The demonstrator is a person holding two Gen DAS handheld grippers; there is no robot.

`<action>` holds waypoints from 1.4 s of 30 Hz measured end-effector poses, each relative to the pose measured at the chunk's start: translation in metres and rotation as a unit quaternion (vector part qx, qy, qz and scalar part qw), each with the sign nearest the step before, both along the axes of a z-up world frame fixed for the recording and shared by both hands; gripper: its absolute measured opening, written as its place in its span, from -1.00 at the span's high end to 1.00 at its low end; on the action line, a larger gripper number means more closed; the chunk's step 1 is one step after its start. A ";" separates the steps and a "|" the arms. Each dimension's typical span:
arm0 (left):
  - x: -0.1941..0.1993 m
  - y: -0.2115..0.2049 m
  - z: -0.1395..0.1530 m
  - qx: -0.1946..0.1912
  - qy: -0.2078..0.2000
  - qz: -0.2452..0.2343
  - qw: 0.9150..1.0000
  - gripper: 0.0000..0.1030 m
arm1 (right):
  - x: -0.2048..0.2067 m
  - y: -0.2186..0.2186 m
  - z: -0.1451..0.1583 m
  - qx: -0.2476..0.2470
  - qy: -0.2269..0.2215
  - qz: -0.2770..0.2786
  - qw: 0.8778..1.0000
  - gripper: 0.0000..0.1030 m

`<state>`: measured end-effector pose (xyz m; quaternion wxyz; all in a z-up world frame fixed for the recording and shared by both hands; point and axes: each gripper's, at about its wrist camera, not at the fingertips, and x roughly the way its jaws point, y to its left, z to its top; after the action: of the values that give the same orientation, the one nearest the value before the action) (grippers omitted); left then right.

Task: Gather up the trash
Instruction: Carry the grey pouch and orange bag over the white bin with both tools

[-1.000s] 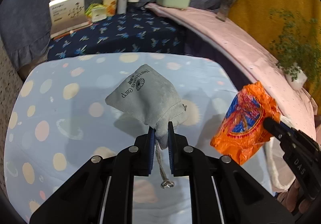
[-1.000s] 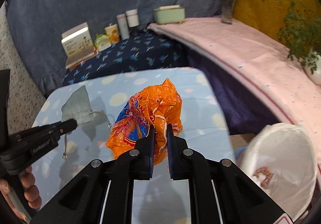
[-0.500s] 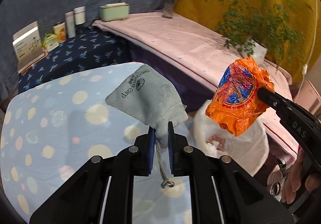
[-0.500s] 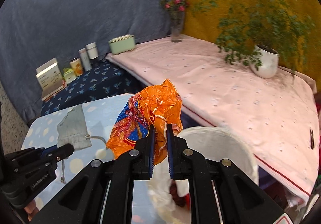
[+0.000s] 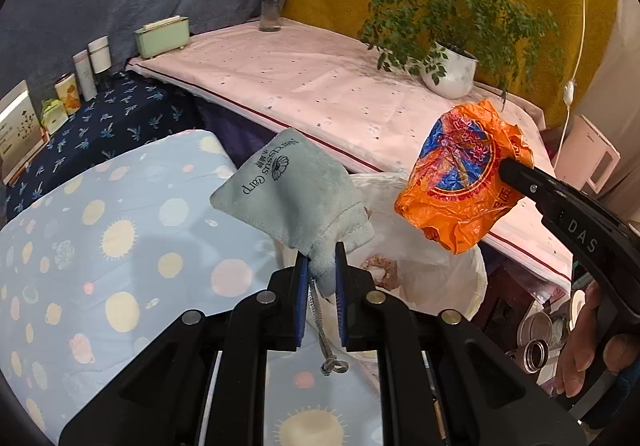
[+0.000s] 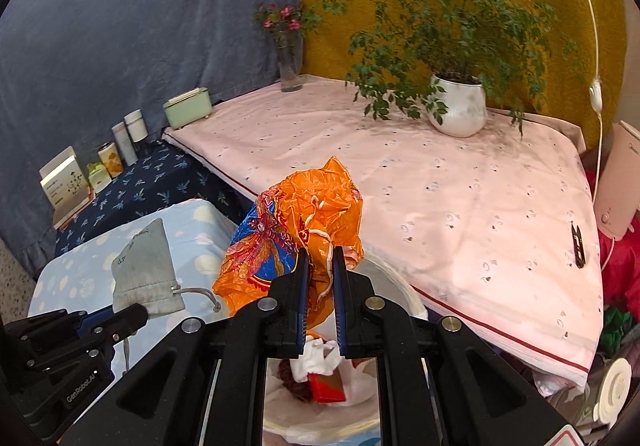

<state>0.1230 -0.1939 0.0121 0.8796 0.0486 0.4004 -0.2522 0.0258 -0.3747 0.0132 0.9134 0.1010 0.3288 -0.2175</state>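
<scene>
My left gripper (image 5: 322,252) is shut on the neck of a grey drawstring pouch (image 5: 292,186), whose cord hangs down between the fingers. It hangs over the right edge of the light blue dotted table (image 5: 120,254), just above a white-lined trash bin (image 5: 436,278). My right gripper (image 6: 320,258) is shut on a crumpled orange and blue plastic wrapper (image 6: 296,230), held above the same bin (image 6: 360,406), which holds tissue and a red box. In the left wrist view the wrapper (image 5: 460,178) hangs to the right of the pouch. The pouch (image 6: 148,274) shows at left in the right wrist view.
A pink-covered bed (image 6: 420,182) runs behind the bin, with a potted plant (image 6: 456,106), a flower vase (image 6: 290,62) and a green box (image 6: 188,108) on it. Boxes and tins stand on a dark blue patterned surface (image 5: 112,126). Cans (image 5: 536,350) lie on the floor at right.
Both grippers swung right from over the dotted table to above the white-lined bin, each keeping its hold. The bin's contents have come into view beneath the right gripper.
</scene>
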 end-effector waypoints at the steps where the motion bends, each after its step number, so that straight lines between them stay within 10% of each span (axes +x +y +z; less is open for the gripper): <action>1: 0.000 -0.002 -0.001 0.000 0.001 -0.003 1.000 0.78 | -0.003 -0.002 -0.001 -0.001 0.001 -0.003 1.000 0.80; 42: -0.005 -0.031 -0.025 0.012 0.024 -0.032 0.999 0.77 | -0.011 -0.013 -0.016 -0.006 0.030 -0.003 1.000 0.80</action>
<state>0.1183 -0.2254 -0.0128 0.8603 0.0659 0.4231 -0.2764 0.0147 -0.3879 -0.0024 0.9032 0.0901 0.3541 -0.2253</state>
